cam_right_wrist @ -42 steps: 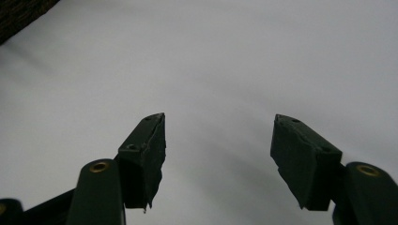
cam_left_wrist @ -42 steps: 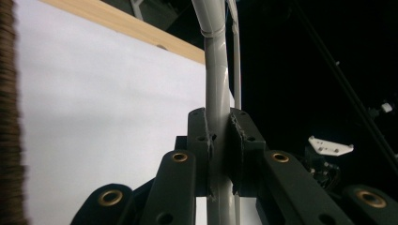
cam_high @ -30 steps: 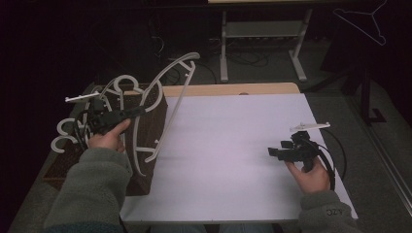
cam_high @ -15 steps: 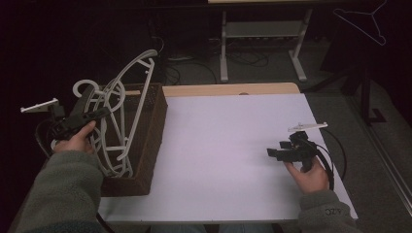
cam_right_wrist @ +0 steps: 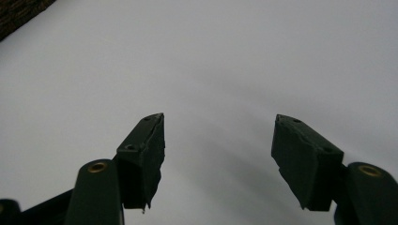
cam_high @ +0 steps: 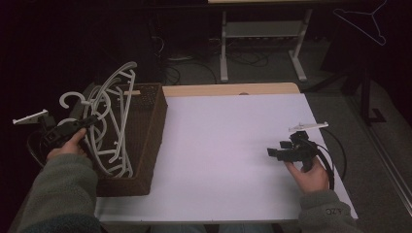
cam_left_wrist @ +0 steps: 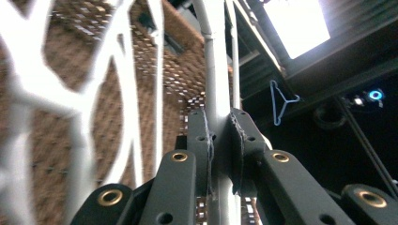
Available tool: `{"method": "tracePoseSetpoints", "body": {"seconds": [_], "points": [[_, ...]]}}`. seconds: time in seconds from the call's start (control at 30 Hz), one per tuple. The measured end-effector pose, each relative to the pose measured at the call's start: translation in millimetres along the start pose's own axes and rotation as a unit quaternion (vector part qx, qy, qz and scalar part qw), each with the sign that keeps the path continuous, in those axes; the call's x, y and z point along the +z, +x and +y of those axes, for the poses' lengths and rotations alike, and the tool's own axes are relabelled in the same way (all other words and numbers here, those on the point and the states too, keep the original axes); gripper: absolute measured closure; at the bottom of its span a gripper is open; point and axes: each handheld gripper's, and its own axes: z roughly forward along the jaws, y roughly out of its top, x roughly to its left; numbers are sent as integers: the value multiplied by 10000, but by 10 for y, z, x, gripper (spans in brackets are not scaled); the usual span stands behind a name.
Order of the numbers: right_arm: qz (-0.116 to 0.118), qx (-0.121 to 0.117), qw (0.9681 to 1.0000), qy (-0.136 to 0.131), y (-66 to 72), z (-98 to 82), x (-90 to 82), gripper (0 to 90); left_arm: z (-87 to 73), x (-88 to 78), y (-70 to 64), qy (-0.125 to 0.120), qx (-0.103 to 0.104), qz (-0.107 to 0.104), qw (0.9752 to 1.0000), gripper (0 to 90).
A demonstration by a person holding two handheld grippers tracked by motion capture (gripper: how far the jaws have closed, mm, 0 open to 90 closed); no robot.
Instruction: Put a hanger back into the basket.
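White plastic hangers [cam_high: 111, 121], several tangled together, stand partly out of a dark woven basket [cam_high: 145, 141] at the left end of the table [cam_high: 228, 141]. The left tool [cam_high: 87, 124] is clamped on the bar of one hanger [cam_left_wrist: 213, 117]; the left gripper view shows both jaws pressed tight against that pale bar, with the basket's weave just behind it and more hanger arms crossing to the tool's left. The rest of the bundle leans beside the gripped piece, hooks and arms interlaced.

The right tool [cam_high: 270, 152] rests well apart on the bare white table, jaws spread wide with nothing between them [cam_right_wrist: 218, 140].

The likely trouble is the tangle: lifting the gripped hanger could drag its neighbours up with it, or tip the basket toward the tool. The thin smooth bar could also twist or slide in the jaws under the extra weight. A snagged hook might spring free suddenly and scatter hangers across the table.
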Motion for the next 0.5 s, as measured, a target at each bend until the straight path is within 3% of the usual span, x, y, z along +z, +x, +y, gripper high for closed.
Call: {"method": "tracePoseSetpoints", "body": {"seconds": [0.23,0.4,0.5], "points": [[10,3,10000,13,20,4,14,338,-50,-44,100,-49,-3,359,9993,804],[-6,12,10000,39,34,4,12,338,-85,-47,123,111,89,516,9986,802],[-13,-30,10000,16,32,2,9,338,-79,-39,68,228,275,758,9965,793]]}}
